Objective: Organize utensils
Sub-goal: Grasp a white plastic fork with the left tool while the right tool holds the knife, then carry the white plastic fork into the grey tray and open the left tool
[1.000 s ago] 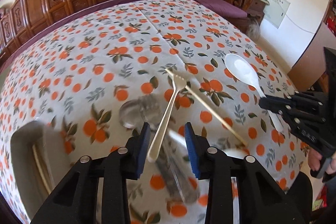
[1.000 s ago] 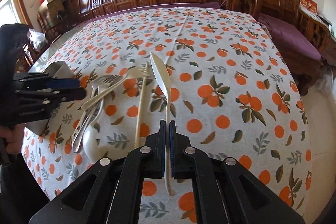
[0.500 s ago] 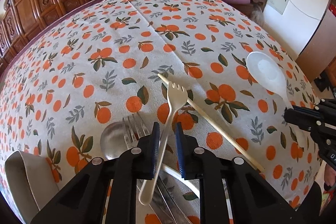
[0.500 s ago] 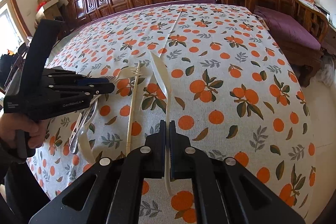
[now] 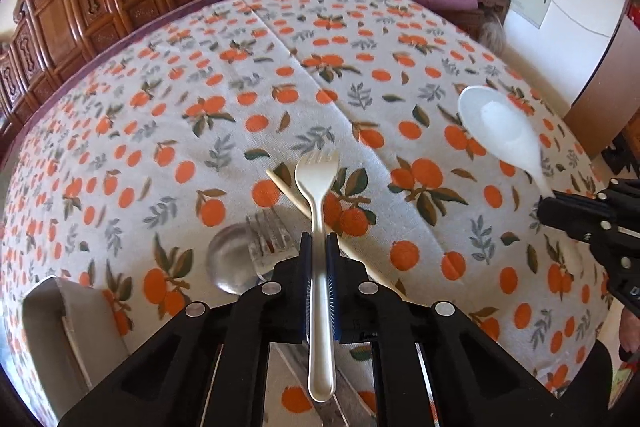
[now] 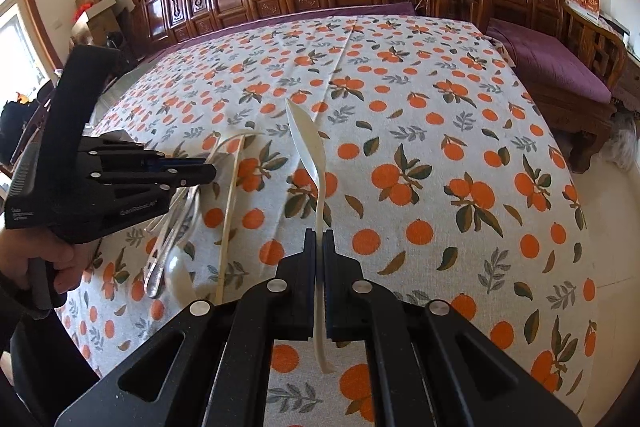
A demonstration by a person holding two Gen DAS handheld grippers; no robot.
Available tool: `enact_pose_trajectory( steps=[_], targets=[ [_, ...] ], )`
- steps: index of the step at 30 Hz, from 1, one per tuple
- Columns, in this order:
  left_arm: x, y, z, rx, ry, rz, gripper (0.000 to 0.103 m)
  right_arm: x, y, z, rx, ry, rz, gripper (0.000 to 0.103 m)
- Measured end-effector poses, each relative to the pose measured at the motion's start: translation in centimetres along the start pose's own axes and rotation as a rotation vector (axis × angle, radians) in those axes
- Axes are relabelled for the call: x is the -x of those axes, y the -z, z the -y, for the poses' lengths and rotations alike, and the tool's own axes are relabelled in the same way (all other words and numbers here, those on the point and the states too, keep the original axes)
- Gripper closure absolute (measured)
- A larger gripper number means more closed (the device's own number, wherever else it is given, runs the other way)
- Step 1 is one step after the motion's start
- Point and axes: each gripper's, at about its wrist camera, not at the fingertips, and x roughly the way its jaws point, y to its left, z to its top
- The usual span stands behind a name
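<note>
Now we've got both utensils up: left gripper point(image 5: 318, 251) clenched on plastic fork point(image 5: 317, 187), right gripper point(image 6: 319, 247) on white spoon point(image 6: 308, 143), prob. bound for bin point(image 5: 44, 323) w/ sorting ahead.

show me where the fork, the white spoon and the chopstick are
fork point(image 5: 317, 174), left wrist view, on its head just below the tines
white spoon point(image 5: 496, 129), left wrist view, on its bowl
chopstick point(image 6: 231, 195), right wrist view, on the middle of its shaft
</note>
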Motion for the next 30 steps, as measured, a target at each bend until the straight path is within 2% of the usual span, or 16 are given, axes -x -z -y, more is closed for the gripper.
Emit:
enact_pose_trajectory(
  steps=[12, 22, 30],
  targets=[
    [7.4, 1.3, -1.9, 0.026, -0.011, 0.094, 0.097, 2.5, -1.0, -4.8, 0.055, -0.016, 0.039, 0.099],
    [12.8, 4.4, -5.5, 0.082, -0.043, 0.154, 0.097, 4.1, -1.6, -10.2, 0.121, -0.035, 0.059, 0.099],
    [15.0, 7.4, -8.9, 0.133, -0.071, 0.173, 0.097, 3.8, -1.2, -13.7, 0.15, -0.052, 0.051, 0.099]
  ],
)
